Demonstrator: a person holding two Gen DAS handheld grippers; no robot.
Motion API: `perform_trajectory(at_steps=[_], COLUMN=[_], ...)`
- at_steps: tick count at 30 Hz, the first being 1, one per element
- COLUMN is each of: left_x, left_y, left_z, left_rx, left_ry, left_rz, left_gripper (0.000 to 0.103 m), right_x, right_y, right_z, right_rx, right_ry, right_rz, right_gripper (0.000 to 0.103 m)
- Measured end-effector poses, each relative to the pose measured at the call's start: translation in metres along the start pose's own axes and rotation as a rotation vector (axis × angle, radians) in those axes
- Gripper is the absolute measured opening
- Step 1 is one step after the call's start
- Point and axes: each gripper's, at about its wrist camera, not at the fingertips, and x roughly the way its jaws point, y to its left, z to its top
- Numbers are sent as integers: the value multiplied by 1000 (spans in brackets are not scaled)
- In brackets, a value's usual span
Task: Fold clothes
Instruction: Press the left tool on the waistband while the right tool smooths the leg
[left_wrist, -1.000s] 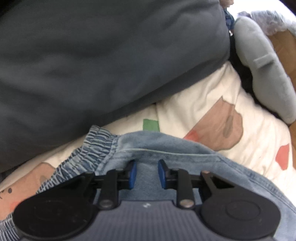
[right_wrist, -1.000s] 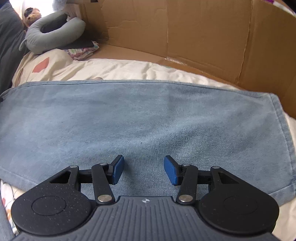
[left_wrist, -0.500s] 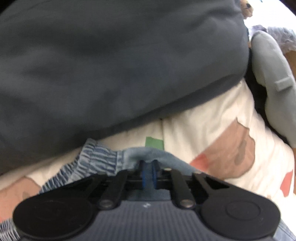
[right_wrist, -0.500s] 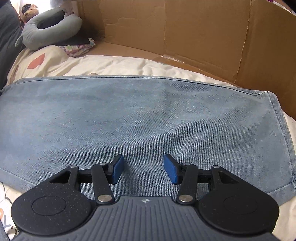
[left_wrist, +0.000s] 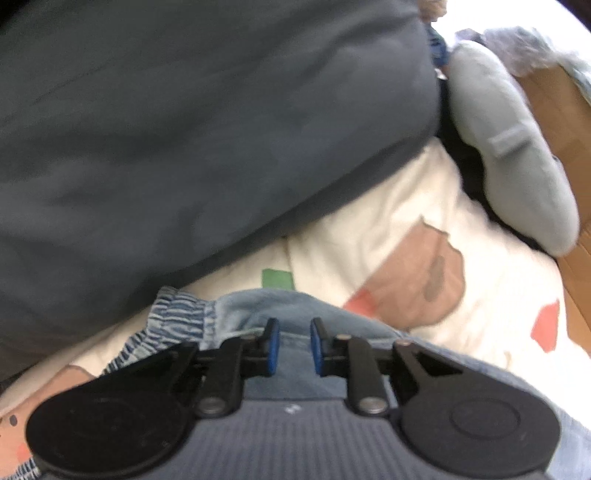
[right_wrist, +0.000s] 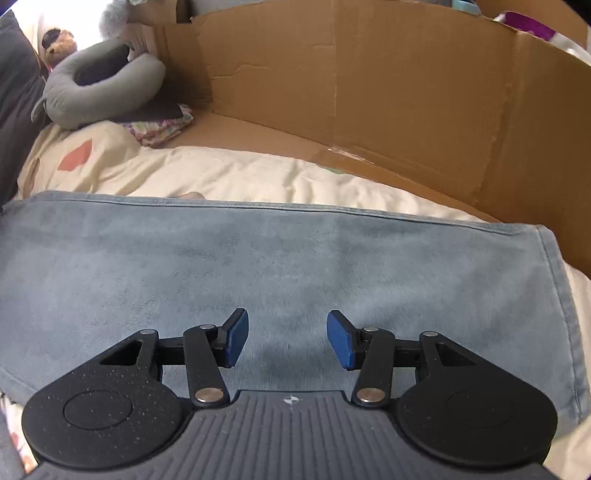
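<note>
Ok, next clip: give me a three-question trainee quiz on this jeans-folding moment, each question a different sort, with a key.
1. True or false: the left gripper is clamped shut on the jeans' waistband.
2. Multiple choice: what stands behind the quilt in the right wrist view? A) a wooden headboard B) a cardboard wall C) a mirror
3. Fill in: the grey item lying at the far left corner in the right wrist view is a neck ____.

Key:
1. False. Its jaws have just been opening, with denim between the pads but not pinched.
2. B
3. pillow
</note>
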Motion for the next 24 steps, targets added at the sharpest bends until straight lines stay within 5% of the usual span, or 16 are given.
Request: perform_trajectory(at_steps=[9, 16, 24], left_x=[-11, -39, -45], left_y=[-20, -31, -105], left_z=[-22, -46, -75], left_rx=[71, 134, 258], left_ry=[35, 45, 59], left_rz=[-51, -73, -215], left_gripper=[40, 41, 41], right_x=[57, 86, 99], right_y=[1, -2, -2], right_z=[27, 58, 75], right_rx=[-11, -3, 30], right_ry=[24, 25, 41], right_rz=[-19, -36, -66], right_gripper=[60, 64, 64])
